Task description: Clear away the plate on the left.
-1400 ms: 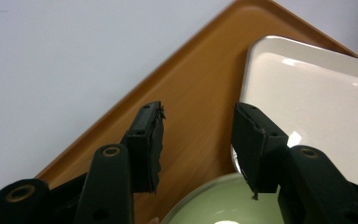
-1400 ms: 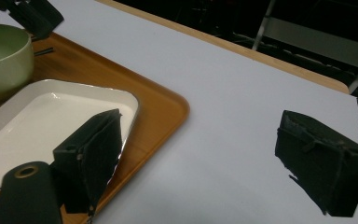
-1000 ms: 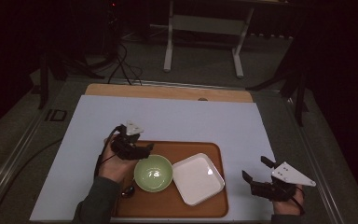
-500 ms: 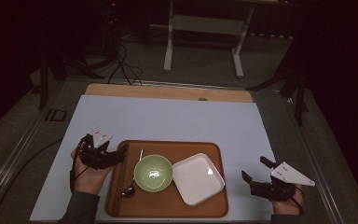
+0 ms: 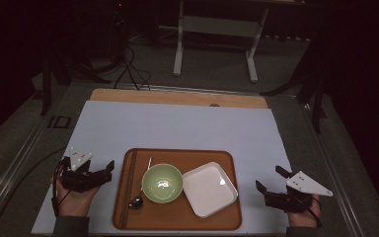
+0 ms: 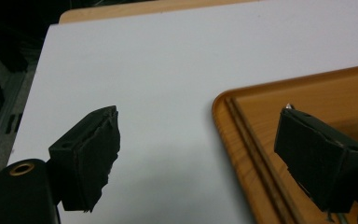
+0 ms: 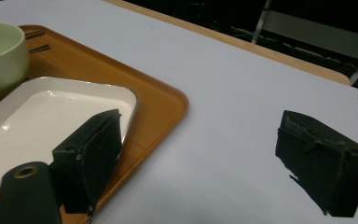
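Observation:
A wooden tray (image 5: 177, 219) lies on the white mat and carries a green bowl (image 5: 163, 182), a white square plate (image 5: 209, 189) and a spoon (image 5: 137, 201) left of the bowl. My left gripper (image 5: 109, 171) hovers just off the tray's left rim, pointing at it. Its jaws have just been opening and stand open with nothing between them; the left gripper view shows bare mat between them (image 6: 200, 116) and the tray's corner (image 6: 261, 121). My right gripper (image 5: 269, 177) rests open right of the tray, empty (image 7: 200, 116), with the plate (image 7: 42, 121) and bowl (image 7: 0, 51) at its left.
Dark chopsticks (image 5: 127, 190) lie along the tray's left inner edge. A bare wooden strip (image 5: 177, 98) borders the mat at the far side. A metal stand (image 5: 214, 29) is on the floor beyond the table.
My left gripper has moved left and nearer, from over the tray's left part to outside its rim, and its jaws stand wider. The right gripper has kept still.

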